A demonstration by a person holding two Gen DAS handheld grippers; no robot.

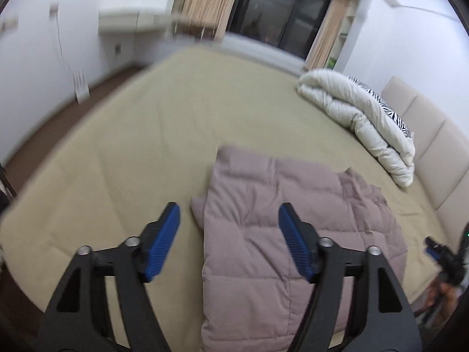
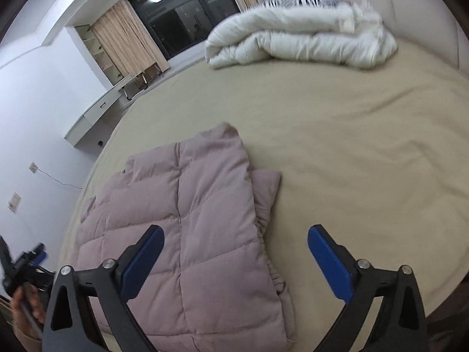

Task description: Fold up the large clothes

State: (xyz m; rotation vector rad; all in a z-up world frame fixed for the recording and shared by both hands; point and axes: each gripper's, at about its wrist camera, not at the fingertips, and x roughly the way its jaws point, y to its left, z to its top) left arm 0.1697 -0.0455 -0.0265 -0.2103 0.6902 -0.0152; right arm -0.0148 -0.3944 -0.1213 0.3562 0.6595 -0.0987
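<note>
While fingers (image 1: 170,240) gape, jacket (image 1: 263,234) shows no readable label.

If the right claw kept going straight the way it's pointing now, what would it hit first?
Most likely the pink puffer jacket near its right edge, or the beige bedsheet just beside it; depth is unclear. The right claw is open and holds nothing.

**Bedroom surroundings**

Bed (image 1: 117,152) covered in a plain beige sheet, lightly creased. White duvet (image 1: 357,111) bundled near the padded cream headboard (image 1: 433,146), a zebra-striped fabric (image 1: 390,114) tucked against it. Dark window (image 2: 181,11) beyond the far edge, flanked by tan curtains (image 2: 126,38). White desk (image 2: 93,114) along the wall. Wall socket (image 2: 34,167) with a thin cable trailing off.
</note>
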